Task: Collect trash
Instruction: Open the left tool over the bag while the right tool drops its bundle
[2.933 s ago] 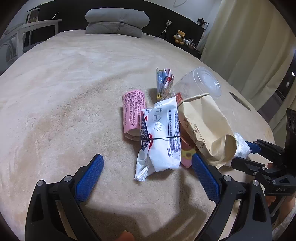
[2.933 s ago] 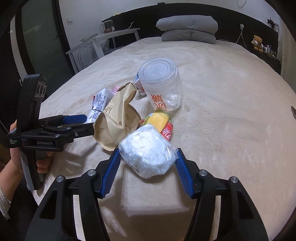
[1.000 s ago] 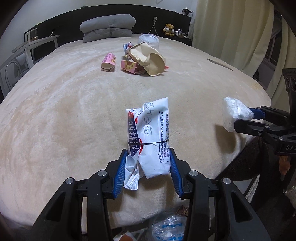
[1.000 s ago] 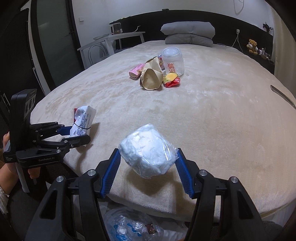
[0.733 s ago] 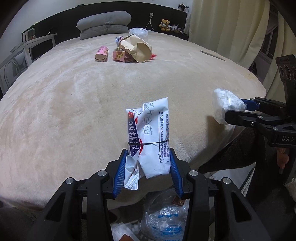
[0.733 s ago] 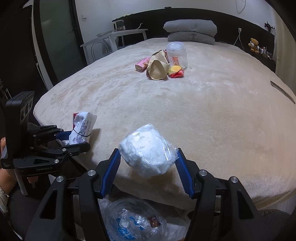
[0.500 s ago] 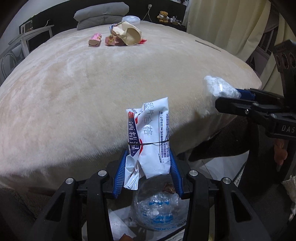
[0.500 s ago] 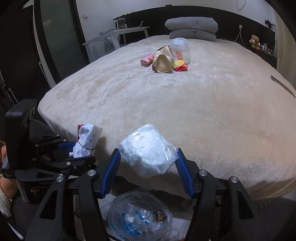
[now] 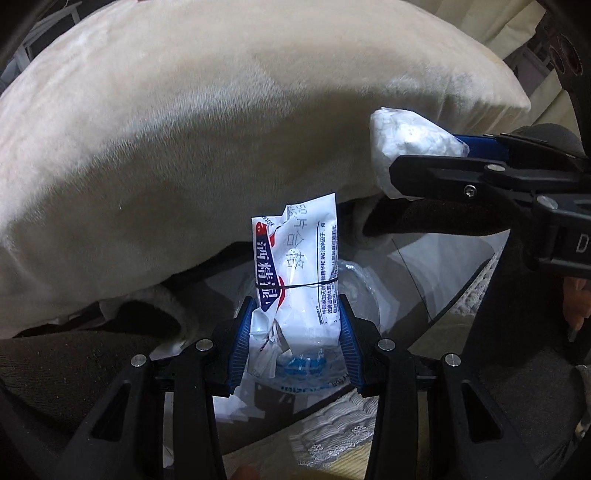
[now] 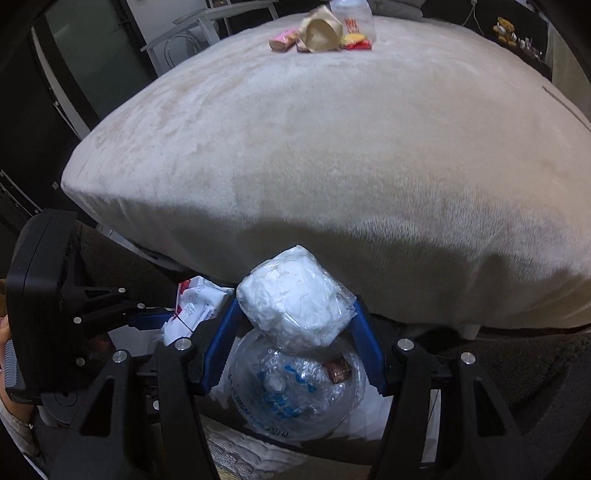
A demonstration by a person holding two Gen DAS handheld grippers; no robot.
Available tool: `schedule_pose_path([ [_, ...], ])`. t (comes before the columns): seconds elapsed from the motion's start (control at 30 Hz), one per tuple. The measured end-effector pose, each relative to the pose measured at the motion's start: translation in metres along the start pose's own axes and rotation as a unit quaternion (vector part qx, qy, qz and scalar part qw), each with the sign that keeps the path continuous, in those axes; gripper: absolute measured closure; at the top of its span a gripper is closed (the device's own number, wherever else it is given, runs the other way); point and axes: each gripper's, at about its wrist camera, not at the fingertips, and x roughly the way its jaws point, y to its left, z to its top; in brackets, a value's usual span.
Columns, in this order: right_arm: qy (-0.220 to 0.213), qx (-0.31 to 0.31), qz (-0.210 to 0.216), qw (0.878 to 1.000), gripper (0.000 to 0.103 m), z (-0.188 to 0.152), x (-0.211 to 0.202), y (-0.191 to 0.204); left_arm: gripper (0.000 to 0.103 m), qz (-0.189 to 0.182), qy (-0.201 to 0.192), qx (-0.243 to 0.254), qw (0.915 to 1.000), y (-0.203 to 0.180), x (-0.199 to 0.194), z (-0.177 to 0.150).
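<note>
Both grippers clamped for me: L gripper (image 9: 293,336) on white packet (image 9: 297,273), R gripper (image 10: 295,341) on tissue wad (image 10: 291,299), above clear trash bag (image 10: 295,391).

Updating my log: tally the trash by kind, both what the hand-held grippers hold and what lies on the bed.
Printed white packet, held: 1
Plastic-wrapped white wad, held: 1
Pink roll: 1
Brown paper bag: 1
Clear jar: 1
Yellow-red wrapper: 1
Total: 6 seen
</note>
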Motion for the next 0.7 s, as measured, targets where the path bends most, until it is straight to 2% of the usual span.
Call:
schedule_pose_path([
  [0.3,0.117,0.073,-0.01,0.99,0.043,-0.008,0.063,-0.021,0.06,0.021,0.109,-0.036,0.9931,0.013,0.063,-0.002],
  [0.43,0.16,0.086,-0.021,0.983,0.043,-0.013,0.089,-0.021,0.06,0.026,0.143,-0.037,0.9887,0.015,0.081,-0.006],
  [0.7,0.237,0.118,-0.039,0.964,0.043,-0.028,0.139,-0.026,0.06,0.046,0.184,-0.03,0.9814,0.014,0.114,-0.006],
])
